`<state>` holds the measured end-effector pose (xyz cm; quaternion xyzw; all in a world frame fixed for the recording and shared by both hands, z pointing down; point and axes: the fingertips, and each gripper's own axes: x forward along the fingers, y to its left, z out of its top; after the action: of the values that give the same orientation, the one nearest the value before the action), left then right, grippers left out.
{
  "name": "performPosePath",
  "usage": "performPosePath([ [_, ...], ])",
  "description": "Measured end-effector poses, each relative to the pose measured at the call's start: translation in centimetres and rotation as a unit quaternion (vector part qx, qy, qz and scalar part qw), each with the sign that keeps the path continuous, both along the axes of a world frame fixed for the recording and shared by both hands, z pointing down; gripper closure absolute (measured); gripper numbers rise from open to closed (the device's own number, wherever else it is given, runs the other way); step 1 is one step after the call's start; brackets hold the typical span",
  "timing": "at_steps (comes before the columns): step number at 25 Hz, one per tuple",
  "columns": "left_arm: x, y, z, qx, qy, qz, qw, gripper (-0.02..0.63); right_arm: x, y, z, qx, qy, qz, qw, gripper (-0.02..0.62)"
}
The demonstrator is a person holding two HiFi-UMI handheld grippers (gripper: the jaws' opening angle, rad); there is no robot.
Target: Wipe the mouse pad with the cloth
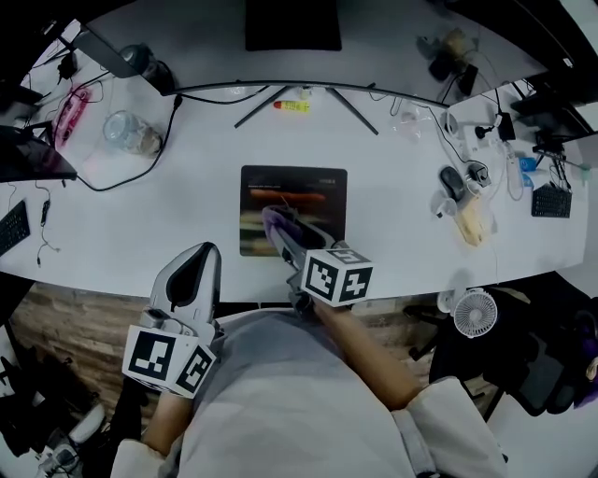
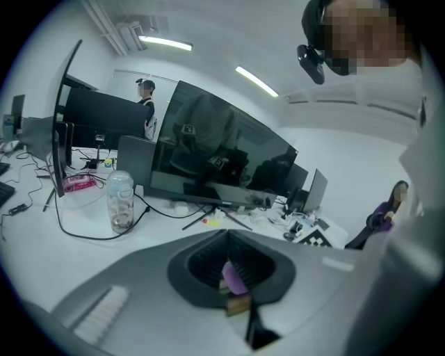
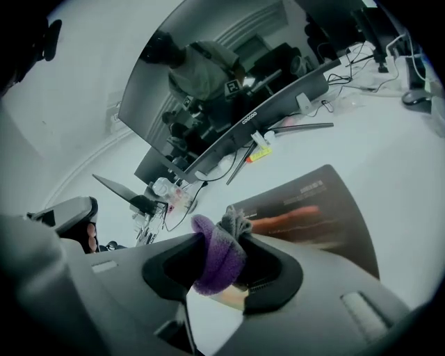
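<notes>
The dark mouse pad (image 1: 297,187) lies flat in the middle of the white desk (image 1: 159,219), its near edge close to the desk's near rim. The cloth (image 1: 276,221), purple with a grey fold, sits over the near middle part of the pad, and from the head view I cannot tell whether it touches the surface. The right gripper (image 1: 283,231) reaches in from the near side with its jaws clamped on the cloth. In the right gripper view the cloth (image 3: 217,254) bulges out between the jaws, with the pad (image 3: 320,219) just beyond it.

The left gripper (image 1: 198,260) is to the near left over the desk's near rim, off the pad, with its jaws together and gripping nothing. A small purple bit shows in its recess, and I cannot tell what it is.

Far behind the pad stands a monitor (image 1: 292,23), with a yellow marker (image 1: 292,105) between its legs. A clear jar (image 1: 126,132) stands at the far left, a mouse (image 1: 452,181) is to the right, and a small fan (image 1: 475,313) is at the near right.
</notes>
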<state>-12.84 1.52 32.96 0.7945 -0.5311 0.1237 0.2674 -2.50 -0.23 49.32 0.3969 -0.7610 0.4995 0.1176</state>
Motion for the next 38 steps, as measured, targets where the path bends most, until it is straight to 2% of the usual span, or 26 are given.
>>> performPosePath([
  [10, 1.9, -0.1, -0.4, 0.006, -0.001, 0.006, 1.0, 0.606, 6.4, -1.6, -4.3, 0.071, 0.015, 0.014, 0.997, 0.437],
  [22, 4.4, 0.4, -2.0, 0.033, -0.01, 0.01, 0.9994, 0.606, 13.2, 0.0, -11.2, 0.148, 0.034, 0.012, 0.988, 0.437],
  [32, 4.2, 1.3, -3.0, 0.059, 0.001, -0.014, 0.9981, 0.606, 14.1, 2.3, -17.3, 0.231, 0.079, 0.013, 0.97, 0.437],
  [38, 3.6, 1.7, -4.3, 0.085, -0.007, -0.032, 0.9958, 0.606, 13.8, 3.6, -18.7, 0.258, 0.113, 0.009, 0.959, 0.442],
])
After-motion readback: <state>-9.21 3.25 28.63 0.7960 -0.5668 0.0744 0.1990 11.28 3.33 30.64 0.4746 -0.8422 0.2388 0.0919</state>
